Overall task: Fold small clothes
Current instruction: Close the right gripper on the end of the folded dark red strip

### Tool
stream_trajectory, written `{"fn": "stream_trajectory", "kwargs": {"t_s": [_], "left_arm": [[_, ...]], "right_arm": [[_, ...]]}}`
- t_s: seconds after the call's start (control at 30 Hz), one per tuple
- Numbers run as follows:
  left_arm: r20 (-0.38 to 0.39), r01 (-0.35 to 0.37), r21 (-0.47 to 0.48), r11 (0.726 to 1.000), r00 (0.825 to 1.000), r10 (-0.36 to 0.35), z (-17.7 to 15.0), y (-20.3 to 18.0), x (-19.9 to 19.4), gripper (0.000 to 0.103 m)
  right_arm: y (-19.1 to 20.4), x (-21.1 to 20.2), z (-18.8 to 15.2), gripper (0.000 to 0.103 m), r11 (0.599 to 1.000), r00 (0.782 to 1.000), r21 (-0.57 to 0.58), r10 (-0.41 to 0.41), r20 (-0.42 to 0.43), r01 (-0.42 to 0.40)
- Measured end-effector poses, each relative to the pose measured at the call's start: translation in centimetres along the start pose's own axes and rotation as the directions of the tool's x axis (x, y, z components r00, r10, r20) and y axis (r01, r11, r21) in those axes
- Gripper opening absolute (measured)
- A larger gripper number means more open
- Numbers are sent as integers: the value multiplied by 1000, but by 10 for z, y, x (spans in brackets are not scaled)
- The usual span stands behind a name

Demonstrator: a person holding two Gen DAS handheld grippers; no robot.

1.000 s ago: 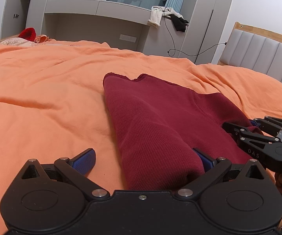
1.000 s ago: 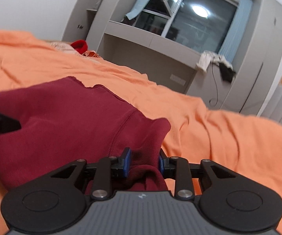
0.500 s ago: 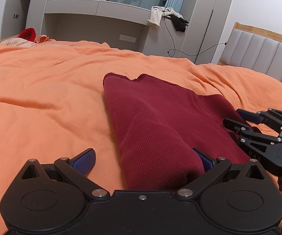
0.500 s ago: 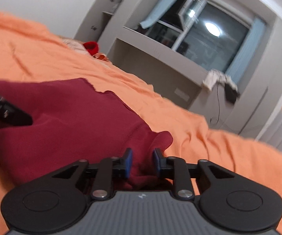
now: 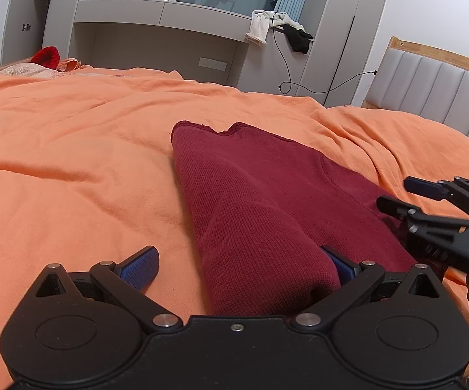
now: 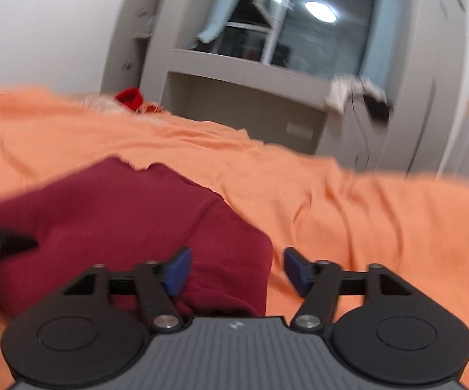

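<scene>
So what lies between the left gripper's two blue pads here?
In the left wrist view, the left gripper stands open: bare orange bedcover by one pad, then the folded end of the dark red garment against the other.

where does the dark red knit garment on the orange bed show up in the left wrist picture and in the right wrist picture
Left wrist view: the dark red knit garment runs from centre down to the bottom, between the left gripper fingers.
Right wrist view: it fills the lower left, its corner between the opening right gripper fingers, unpressed.
Shared landmark: the bright red bundle at the bed's far edge.
</scene>
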State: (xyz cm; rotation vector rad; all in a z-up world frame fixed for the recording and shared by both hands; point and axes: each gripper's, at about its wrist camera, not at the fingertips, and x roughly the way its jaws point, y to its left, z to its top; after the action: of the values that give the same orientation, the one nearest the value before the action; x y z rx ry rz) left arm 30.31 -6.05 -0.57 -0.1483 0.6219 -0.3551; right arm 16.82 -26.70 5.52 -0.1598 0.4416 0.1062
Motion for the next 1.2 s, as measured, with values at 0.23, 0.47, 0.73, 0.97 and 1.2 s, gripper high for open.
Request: {"fn": "stream_trajectory", "kwargs": {"t_s": [0.23,0.47,0.73,0.97,1.2], "left_arm": [[0,0,0,1000,1000,0,0,0,0,103],[0,-1,1,1000,1000,1,0,0,0,102],[1,-1,1,1000,1000,1,0,0,0,103],[2,-2,2,1000,1000,2,0,1,-1,102],[1,-2,2,1000,1000,2,0,1,-1,103]], "right_arm": [[-66,23,-12,83,860,976,485,212,-48,-163],[-88,48,-41,79,730,952,664,293,-89,-163],[-74,48,-40,81,782,964,609,245,-106,-132],[-63,41,-33,63,829,969,543,225,-102,-135],[-66,44,-35,60,811,958,561,269,-101,-168]]}}
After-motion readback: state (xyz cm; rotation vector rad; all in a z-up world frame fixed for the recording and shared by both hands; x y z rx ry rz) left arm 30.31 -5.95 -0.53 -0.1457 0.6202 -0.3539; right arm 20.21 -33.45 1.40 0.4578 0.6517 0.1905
